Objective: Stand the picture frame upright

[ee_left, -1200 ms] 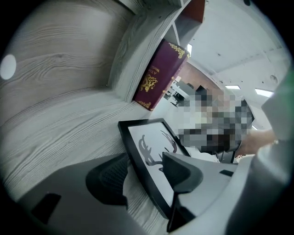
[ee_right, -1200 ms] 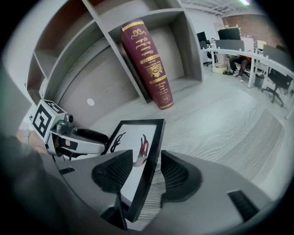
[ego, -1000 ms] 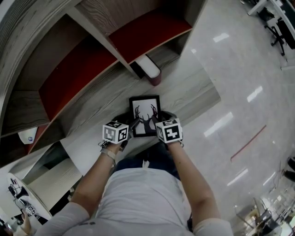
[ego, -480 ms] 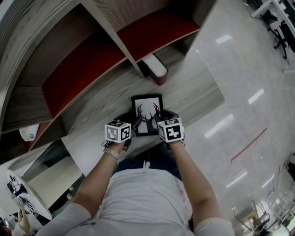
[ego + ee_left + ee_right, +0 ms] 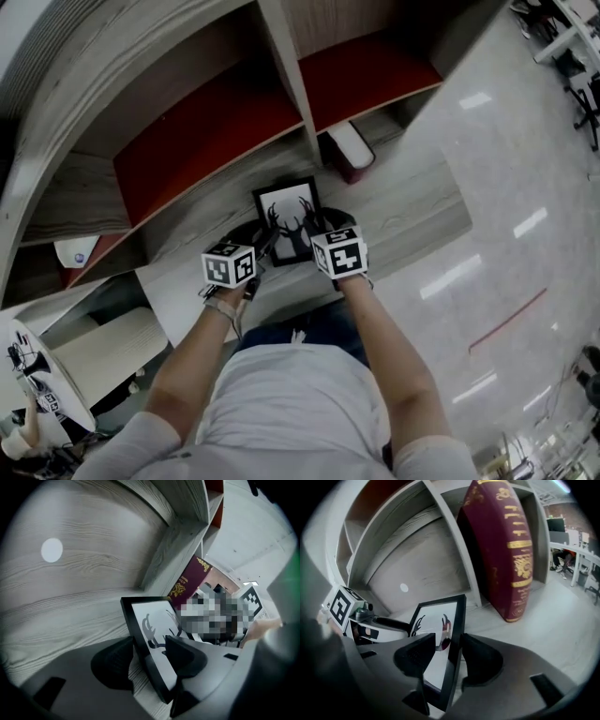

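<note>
Grey short-sleeved shirt, dark trousers; left tool, right tool: black jaws, white cubes, black square markers.

Picture frame: black moulding, smooth, satin sheen; white paper print under a glossy pane that catches a reddish reflection.
Shelf unit: pale grey wood-grain board, matt, grain lines plain to see.
Red panels inside the compartments: flat, matt.
Book, far right: burgundy leather-look cover, soft sheen, gilt embossed ornament.
Floor, right: pale, polished, highly glossy, mirrors ceiling lights.
Left gripper, right gripper: dark matt plastic jaws, finely ribbed pads.
Shirt, near: grey cloth, matt.
</note>
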A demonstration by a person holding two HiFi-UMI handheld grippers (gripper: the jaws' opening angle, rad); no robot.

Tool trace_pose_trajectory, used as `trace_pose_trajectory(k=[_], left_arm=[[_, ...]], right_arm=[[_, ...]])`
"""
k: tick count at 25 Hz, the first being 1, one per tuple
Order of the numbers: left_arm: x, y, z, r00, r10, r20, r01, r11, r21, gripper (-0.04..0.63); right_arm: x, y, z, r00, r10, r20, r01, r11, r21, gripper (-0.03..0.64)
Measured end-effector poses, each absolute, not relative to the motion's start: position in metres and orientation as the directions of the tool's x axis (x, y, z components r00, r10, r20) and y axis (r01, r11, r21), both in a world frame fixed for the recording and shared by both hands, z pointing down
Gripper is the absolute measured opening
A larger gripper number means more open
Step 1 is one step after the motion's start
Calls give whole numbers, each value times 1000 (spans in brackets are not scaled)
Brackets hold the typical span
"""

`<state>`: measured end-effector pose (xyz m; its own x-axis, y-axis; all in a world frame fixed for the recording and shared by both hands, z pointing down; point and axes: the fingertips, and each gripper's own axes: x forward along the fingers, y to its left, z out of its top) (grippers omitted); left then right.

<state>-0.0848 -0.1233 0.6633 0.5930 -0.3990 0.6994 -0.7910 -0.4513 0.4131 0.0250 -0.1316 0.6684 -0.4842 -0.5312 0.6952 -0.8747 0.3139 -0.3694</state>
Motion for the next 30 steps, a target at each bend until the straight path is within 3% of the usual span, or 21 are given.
trace_pose_trajectory(k=[21,30], left_arm=[[-156,-219,622,472,-652,594,-881,-378,285,222],[-162,-235,616,466,-673,574,-882,-403,244,213]], right_arm=[[-52,-244,617,-596,-588,548,-790,550,-270,183],[-63,-274,606,-596,-591,544,-785,571,-239,189]])
